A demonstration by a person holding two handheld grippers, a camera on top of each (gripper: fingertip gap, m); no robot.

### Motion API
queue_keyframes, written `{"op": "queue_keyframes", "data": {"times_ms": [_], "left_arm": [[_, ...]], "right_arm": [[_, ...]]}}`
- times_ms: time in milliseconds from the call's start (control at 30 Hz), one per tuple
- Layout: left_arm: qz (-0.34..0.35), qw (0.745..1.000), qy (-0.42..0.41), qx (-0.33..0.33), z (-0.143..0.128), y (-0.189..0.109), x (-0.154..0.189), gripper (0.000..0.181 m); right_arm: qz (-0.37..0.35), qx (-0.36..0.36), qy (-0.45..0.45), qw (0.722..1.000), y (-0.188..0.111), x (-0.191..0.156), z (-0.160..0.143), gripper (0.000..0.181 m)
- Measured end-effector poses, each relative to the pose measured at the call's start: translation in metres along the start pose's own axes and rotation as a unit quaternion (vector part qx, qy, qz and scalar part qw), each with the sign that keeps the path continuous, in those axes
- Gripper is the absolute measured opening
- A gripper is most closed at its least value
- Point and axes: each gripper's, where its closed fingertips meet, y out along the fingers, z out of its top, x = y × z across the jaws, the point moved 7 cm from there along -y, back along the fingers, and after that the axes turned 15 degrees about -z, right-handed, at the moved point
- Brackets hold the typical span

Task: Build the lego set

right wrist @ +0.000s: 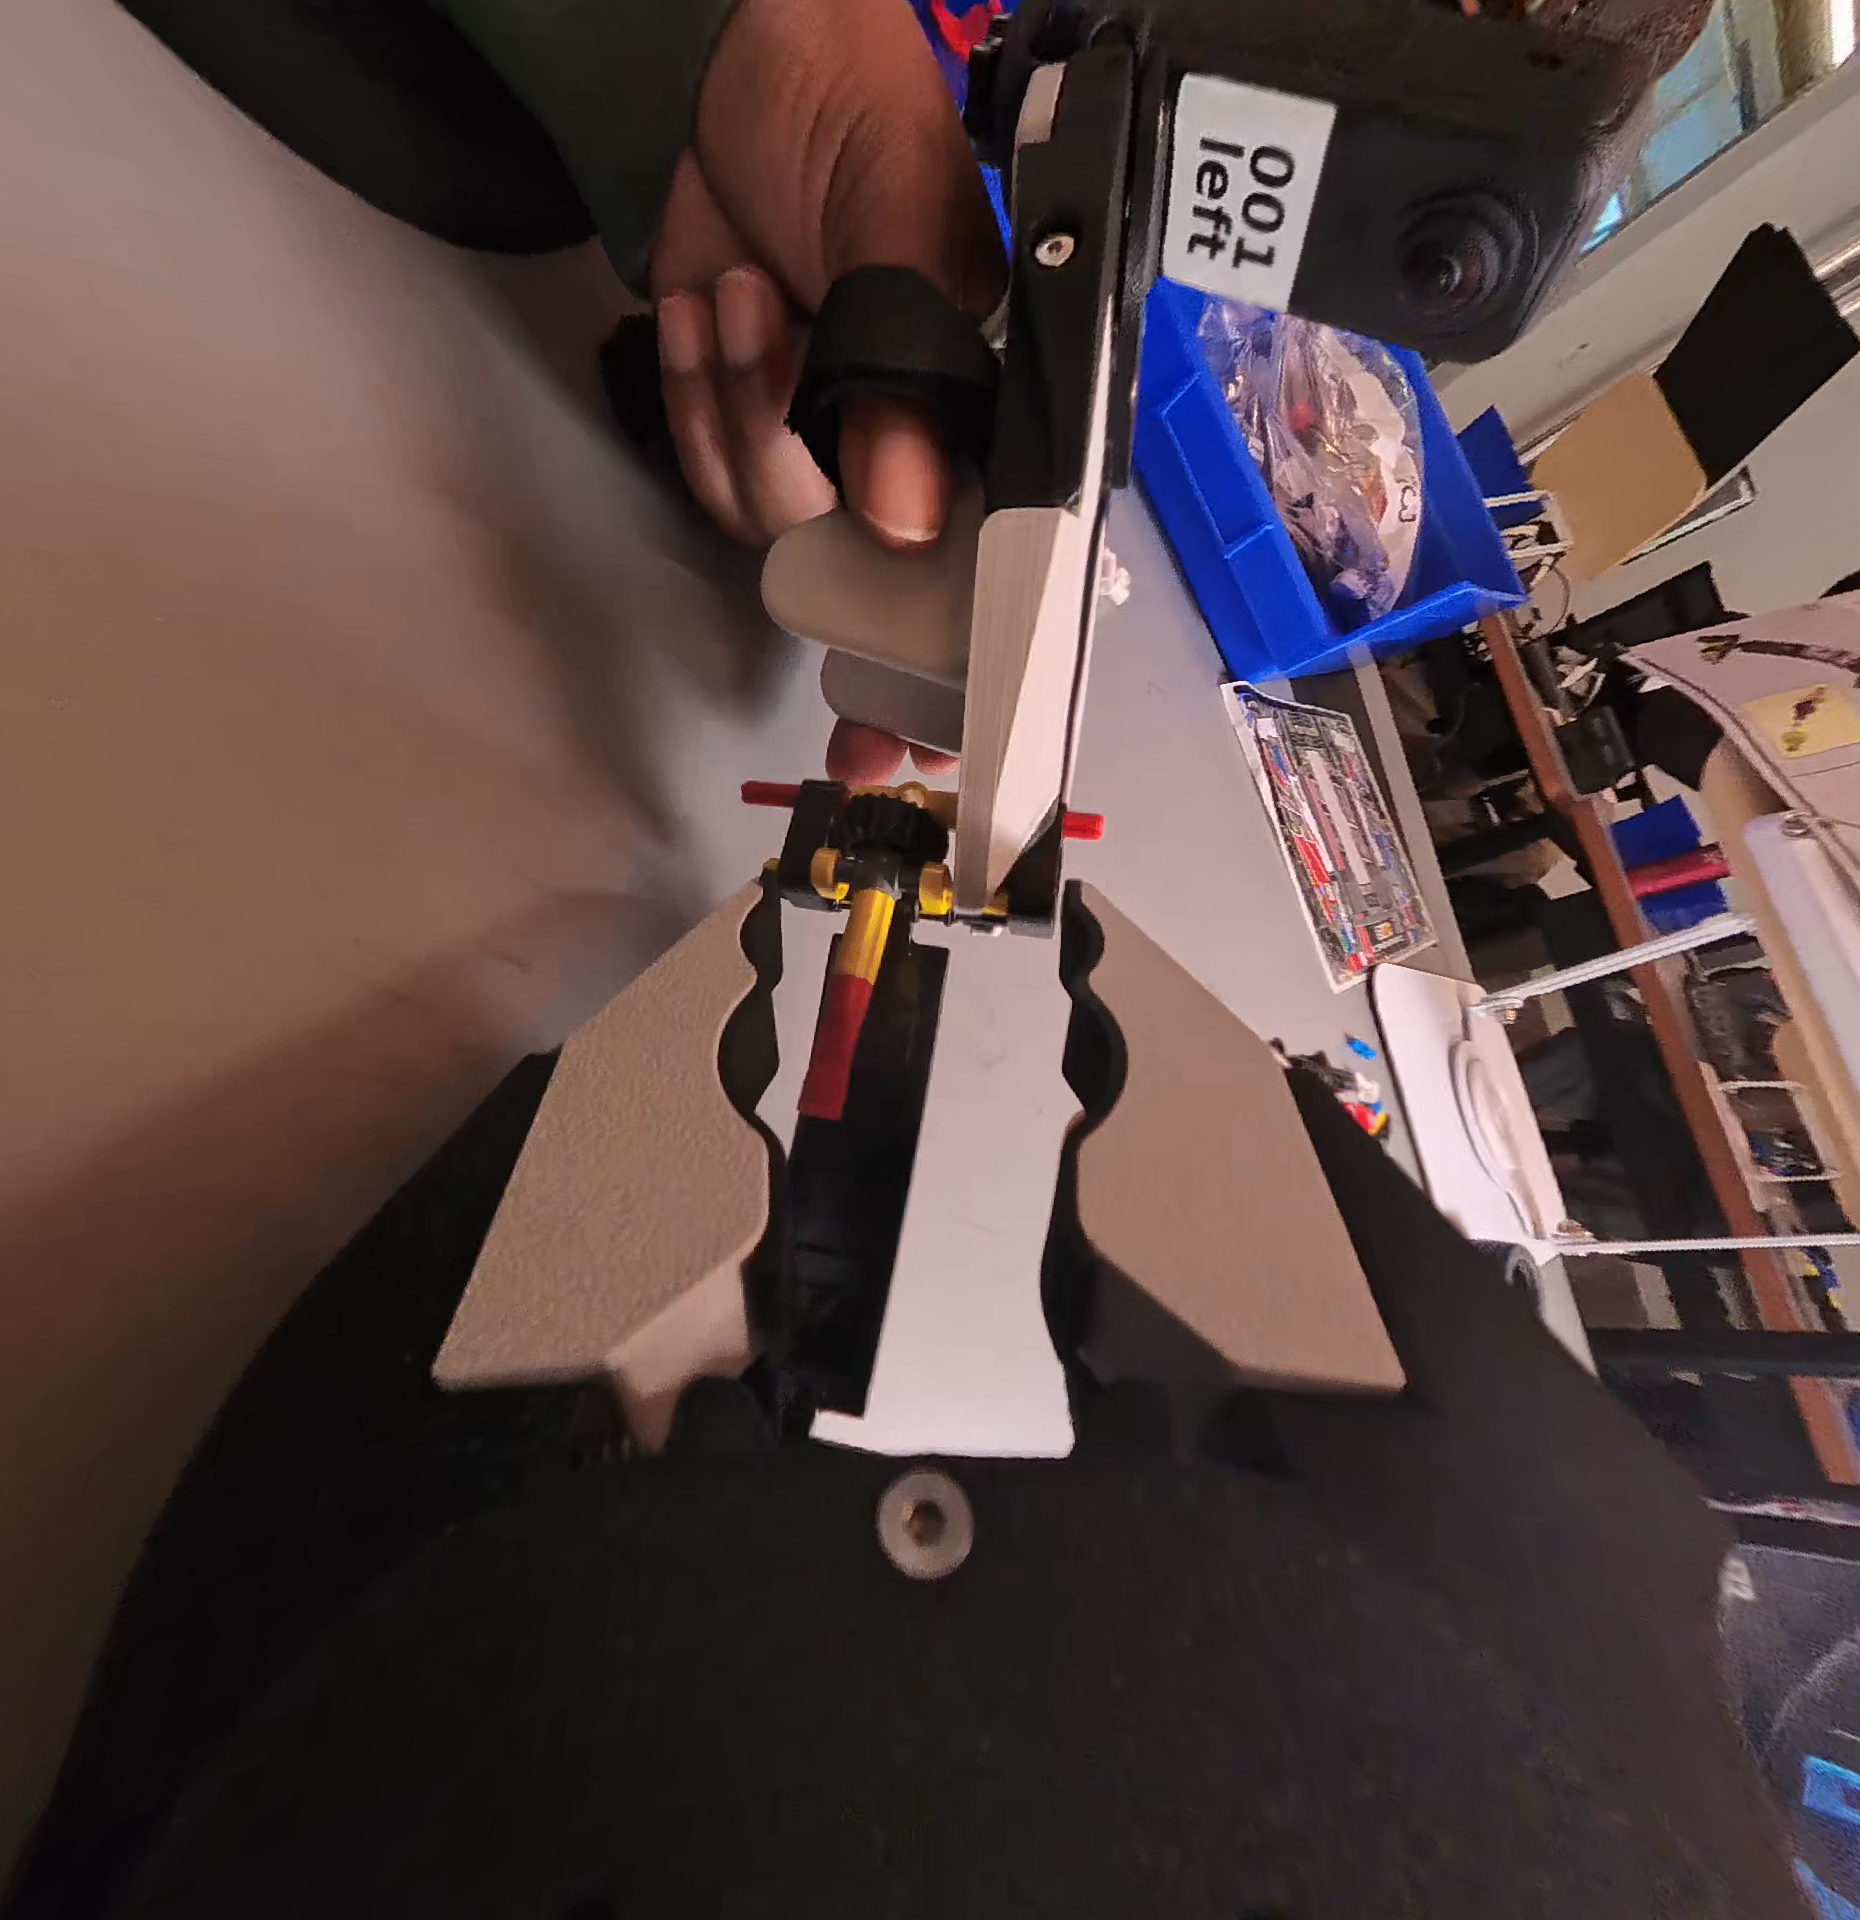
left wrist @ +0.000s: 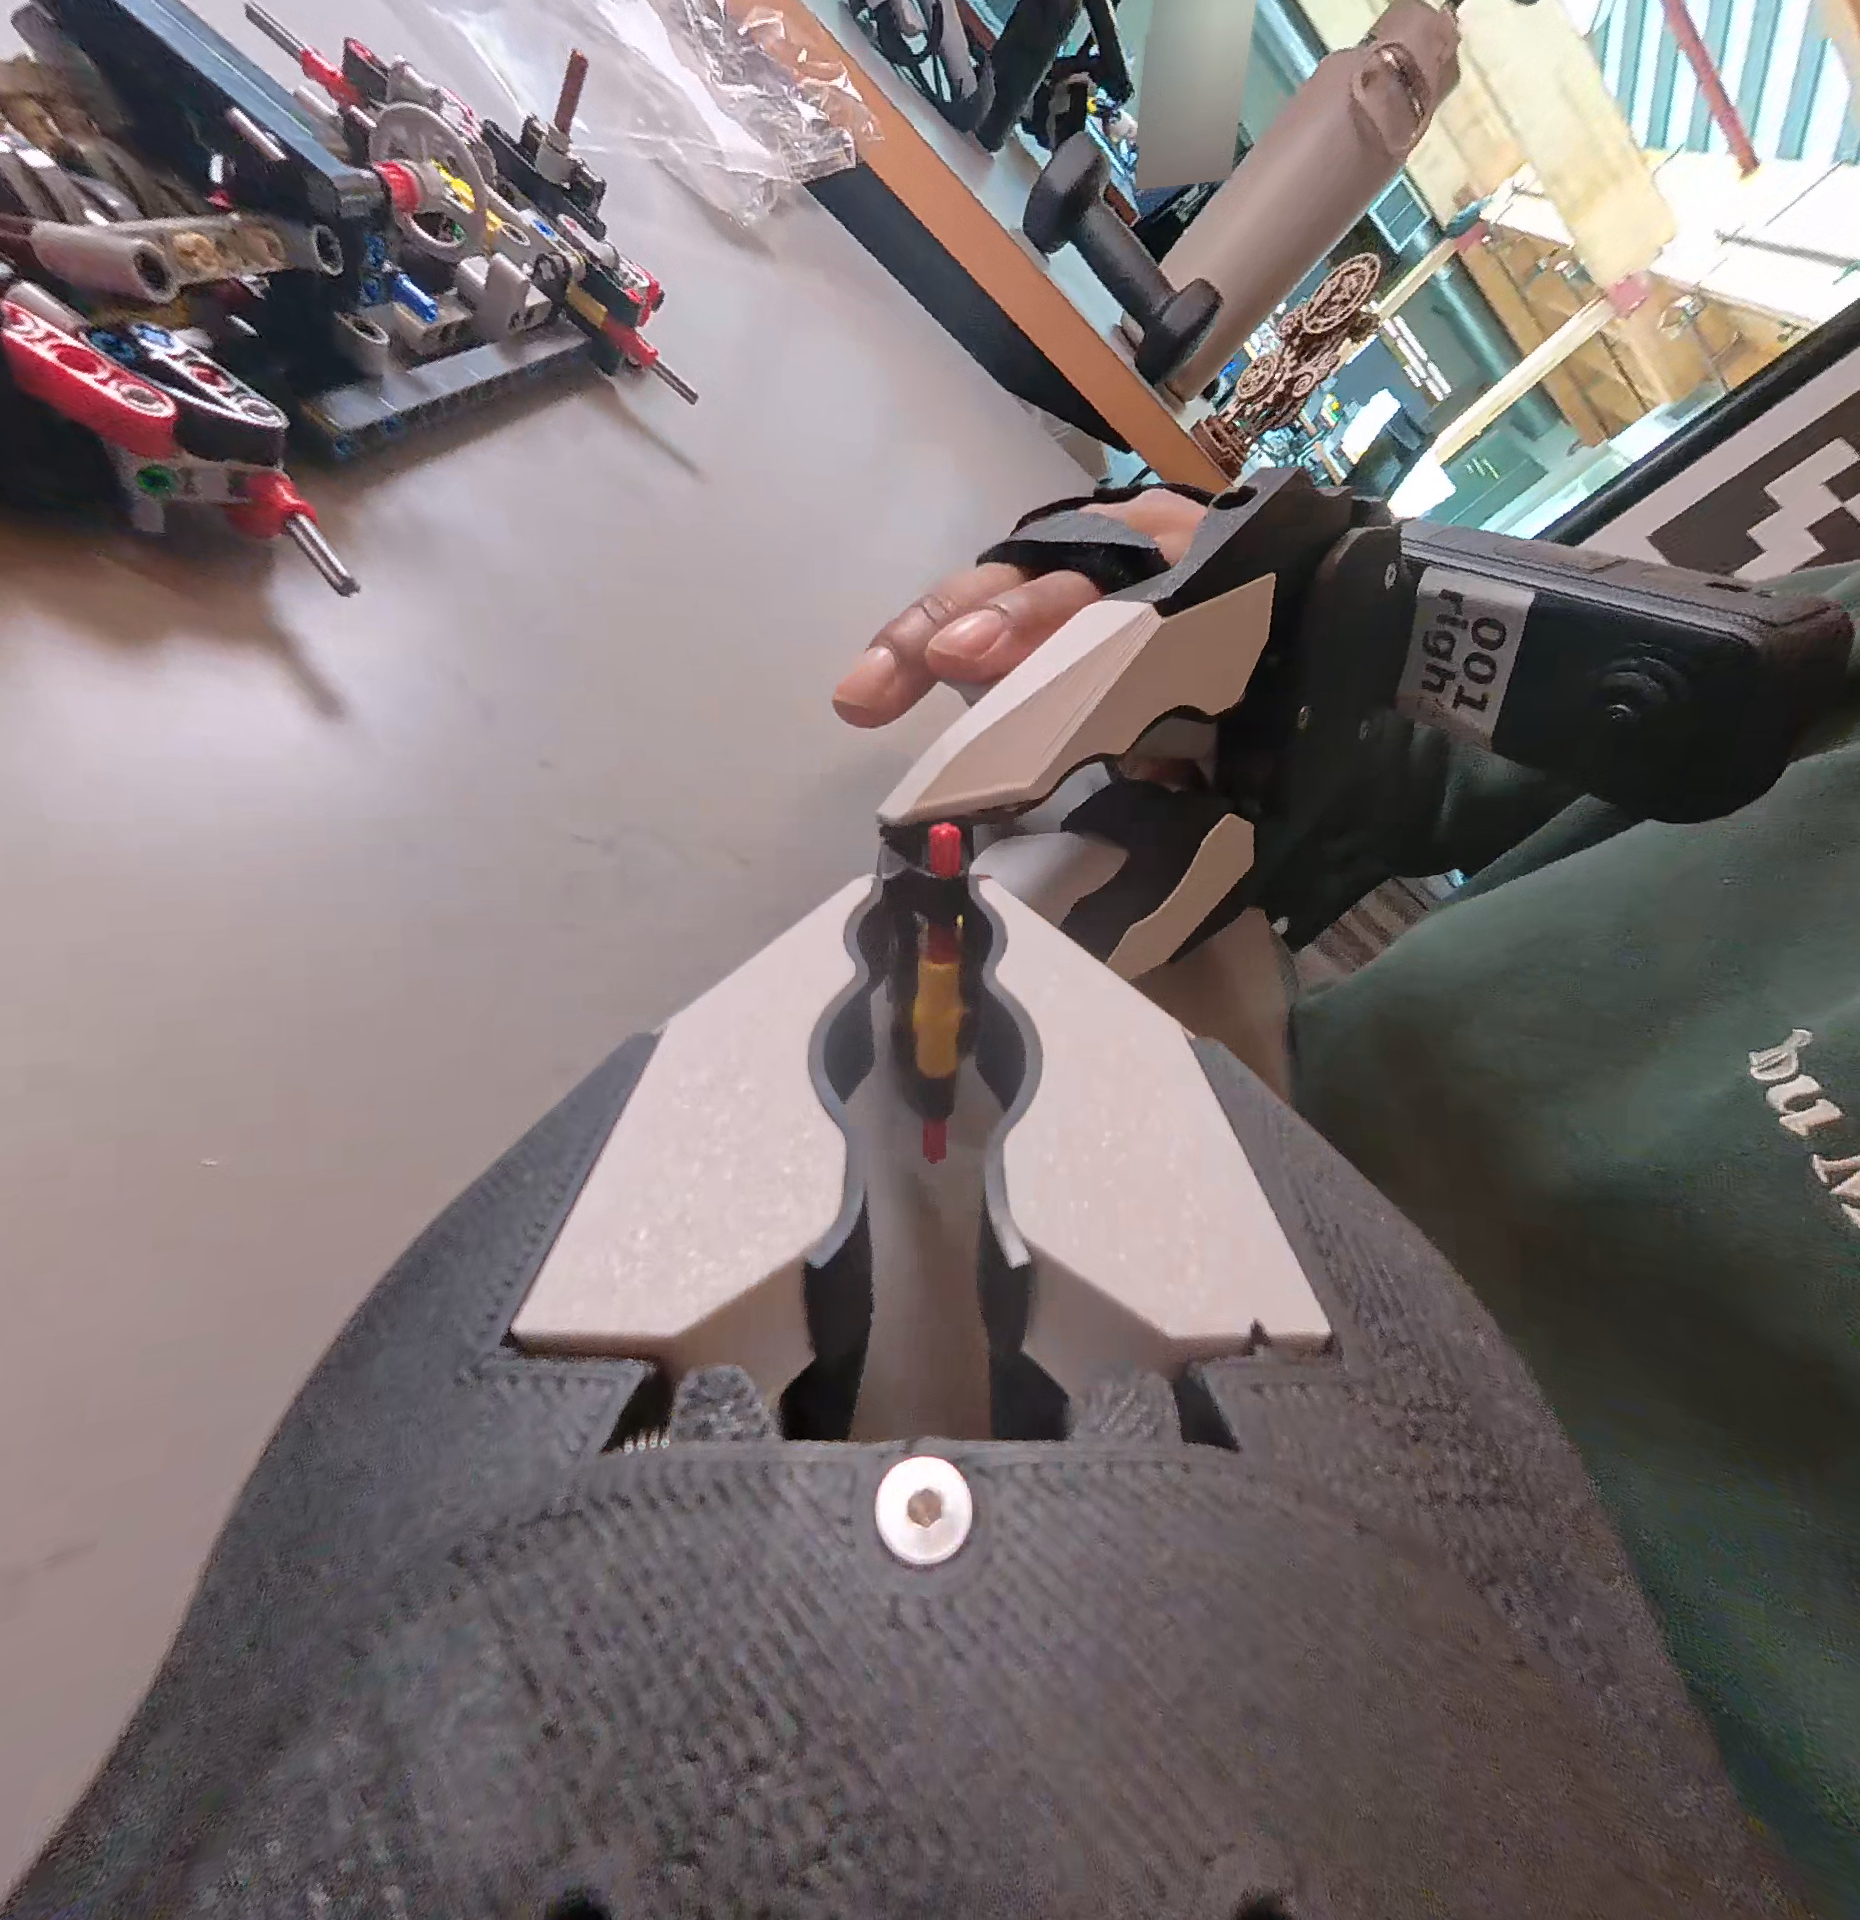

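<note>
2 grippers — left (left wrist: 921, 883) and right (right wrist: 910, 904) — both pinching 1 small lego assembly (right wrist: 874, 842)

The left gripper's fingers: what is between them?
A small Lego sub-assembly, yellow, red and black, is clamped between the left gripper fingers; the left wrist view shows it.

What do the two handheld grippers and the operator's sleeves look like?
Both match: the left gripper and right gripper have light grey faceted fingers with dark scalloped inner edges, on a black ribbed printed body with one silver screw. Each carries a black camera with a white label. Black straps loop over the person's fingers. Sleeves are dark green, with pale lettering.
</note>
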Motion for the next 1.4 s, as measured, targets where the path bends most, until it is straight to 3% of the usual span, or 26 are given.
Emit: {"op": "queue_keyframes", "data": {"times_ms": [167, 533, 733, 867, 967, 1133, 1400], "left_arm": [[-0.003, 1.0, -0.025, 0.011, -0.001, 0.0, -0.002, 0.011], [-0.034, 0.988, -0.103, 0.106, 0.005, 0.0, -0.005, 0.01], [-0.047, 0.983, -0.132, 0.123, 0.004, 0.0, -0.007, 0.01], [-0.085, 0.984, -0.117, 0.108, 0.007, -0.002, 0.001, 0.031], [-0.06, 0.994, -0.069, 0.057, 0.004, -0.002, 0.005, 0.043], [-0.045, 0.997, -0.062, 0.011, -0.007, 0.013, 0.005, 0.024], [-0.047, 0.995, -0.085, 0.014, -0.008, 0.014, 0.003, 0.019]], "right_arm": [[0.009, -0.004, 0.021, 1.0, 0.001, 0.0, 0.0, 0.05], [-0.002, -0.059, 0.08, 0.995, 0.007, 0.006, 0.0, 0.065], [-0.009, -0.055, 0.084, 0.995, 0.008, 0.008, -0.002, 0.06], [0.001, -0.038, 0.091, 0.995, 0.006, 0.011, -0.003, 0.059], [-0.003, -0.028, 0.098, 0.995, 0.002, 0.017, -0.004, 0.059], [0.01, -0.031, 0.111, 0.993, 0.001, 0.017, -0.004, 0.059], [0.032, -0.046, 0.145, 0.988, 0.002, 0.019, -0.007, 0.058]]}}
